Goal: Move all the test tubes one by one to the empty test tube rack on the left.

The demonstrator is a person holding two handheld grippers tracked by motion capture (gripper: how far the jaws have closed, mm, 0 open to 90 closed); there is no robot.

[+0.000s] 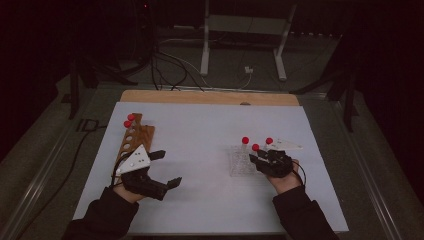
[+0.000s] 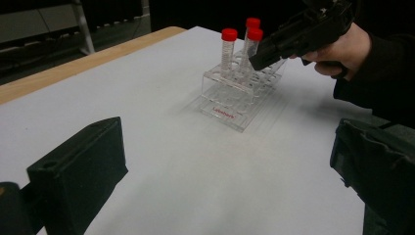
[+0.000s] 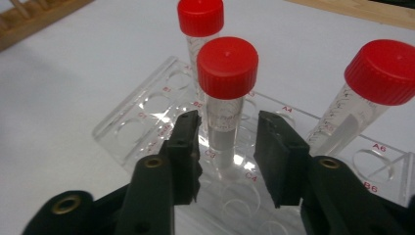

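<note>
A clear plastic rack [image 1: 239, 165] stands right of centre on the white sheet and holds three upright red-capped tubes. In the right gripper view my right gripper [image 3: 228, 120] straddles the nearest tube [image 3: 226, 93]. A black pad stands on either side of its clear body, and a thin gap shows on both sides. The other two tubes [image 3: 199, 19] [image 3: 377, 78] stand behind it and to its right. From above, my right gripper [image 1: 256, 157] sits at the rack's right edge. My left gripper [image 1: 168, 167] hovers wide open at the left with nothing between its jaws.
A wooden rack [image 1: 135, 140] with two red-capped tubes [image 1: 129, 120] lies at the left of the sheet, just beyond my left gripper. A wooden board edge [image 1: 210, 96] runs along the table's far side. Cables and a metal stand [image 1: 205, 45] are on the floor behind.
</note>
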